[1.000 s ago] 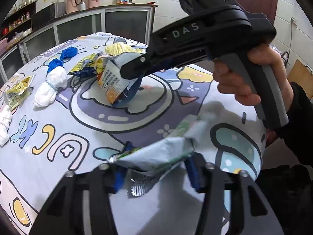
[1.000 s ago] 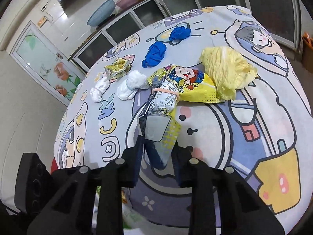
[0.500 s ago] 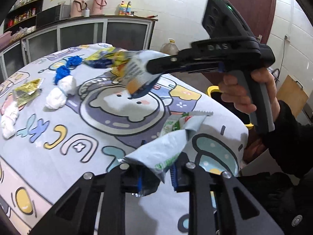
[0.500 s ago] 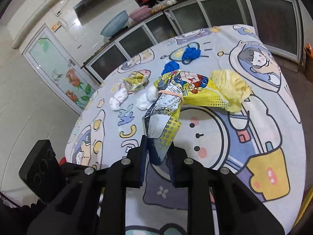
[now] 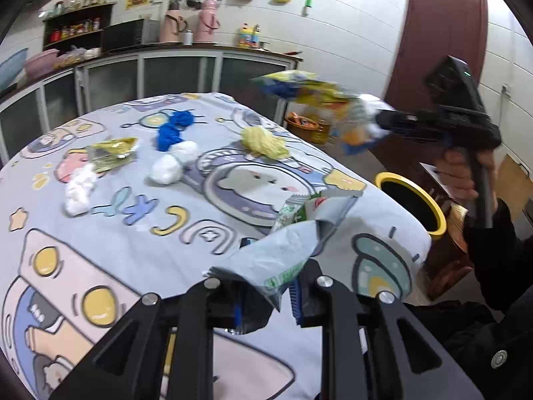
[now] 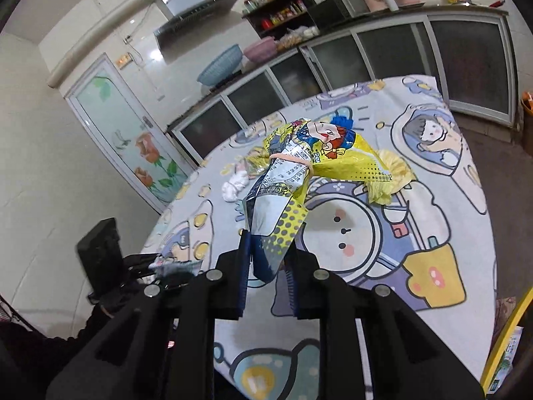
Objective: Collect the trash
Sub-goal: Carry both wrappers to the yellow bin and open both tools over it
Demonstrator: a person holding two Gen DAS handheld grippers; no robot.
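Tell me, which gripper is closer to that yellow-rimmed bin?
Right. The right gripper holds a yellow snack bag in the air, up beside the bin. The left gripper holds a grey wrapper over the table, farther back.

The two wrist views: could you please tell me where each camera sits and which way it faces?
Left wrist: behind the left gripper, shut on a grey wrapper; faces across the table to the yellow-rimmed bin; a hand shows.
Right wrist: behind the right gripper, shut on a yellow snack bag; faces the cabinets.
Shared: table, yellow wad.
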